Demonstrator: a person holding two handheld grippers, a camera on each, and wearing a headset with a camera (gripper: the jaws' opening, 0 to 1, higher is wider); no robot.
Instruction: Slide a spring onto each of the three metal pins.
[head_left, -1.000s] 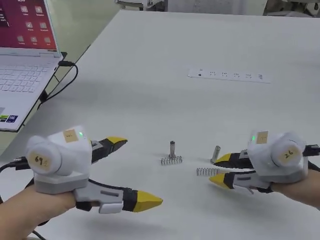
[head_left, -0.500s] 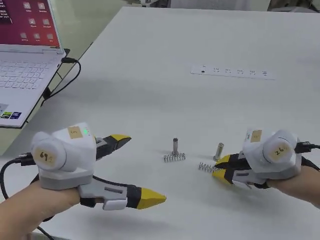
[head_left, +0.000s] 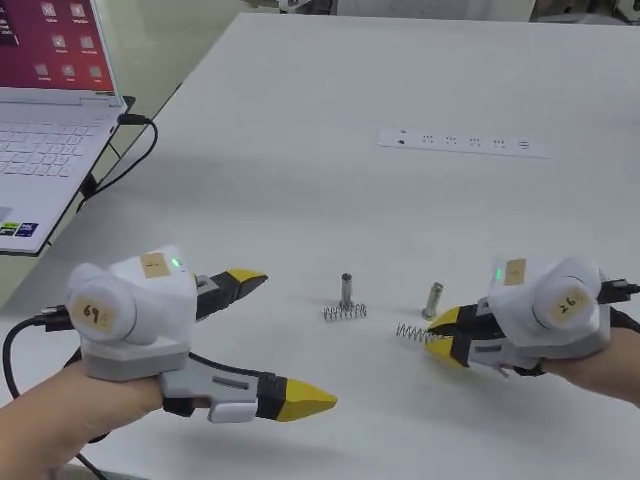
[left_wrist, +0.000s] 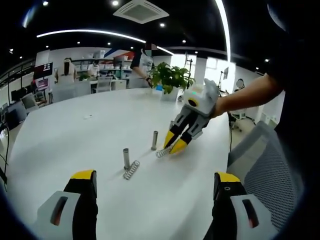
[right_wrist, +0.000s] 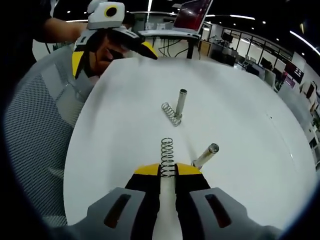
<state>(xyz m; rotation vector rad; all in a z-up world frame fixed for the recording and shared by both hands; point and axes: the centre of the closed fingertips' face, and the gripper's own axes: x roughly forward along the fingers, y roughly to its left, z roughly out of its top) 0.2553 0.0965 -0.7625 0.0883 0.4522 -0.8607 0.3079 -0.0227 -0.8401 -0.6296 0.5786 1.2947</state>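
Right gripper (head_left: 442, 336), clamped on a spring's (head_left: 412, 331) end near one pin (head_left: 433, 299); left gripper (head_left: 296, 340), jaws wide apart; second spring (head_left: 344, 312) at other pin's (head_left: 346, 290) foot.

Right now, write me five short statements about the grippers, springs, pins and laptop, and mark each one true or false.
1. The right gripper is clamped on one end of a spring. True.
2. The left gripper holds a pin. False: its jaws stand open, holding nothing.
3. A second spring lies on the table beside an upright pin. True.
4. The other pin wears a spring. False: it is bare.
5. The laptop is shut. False: it is open, screen lit.
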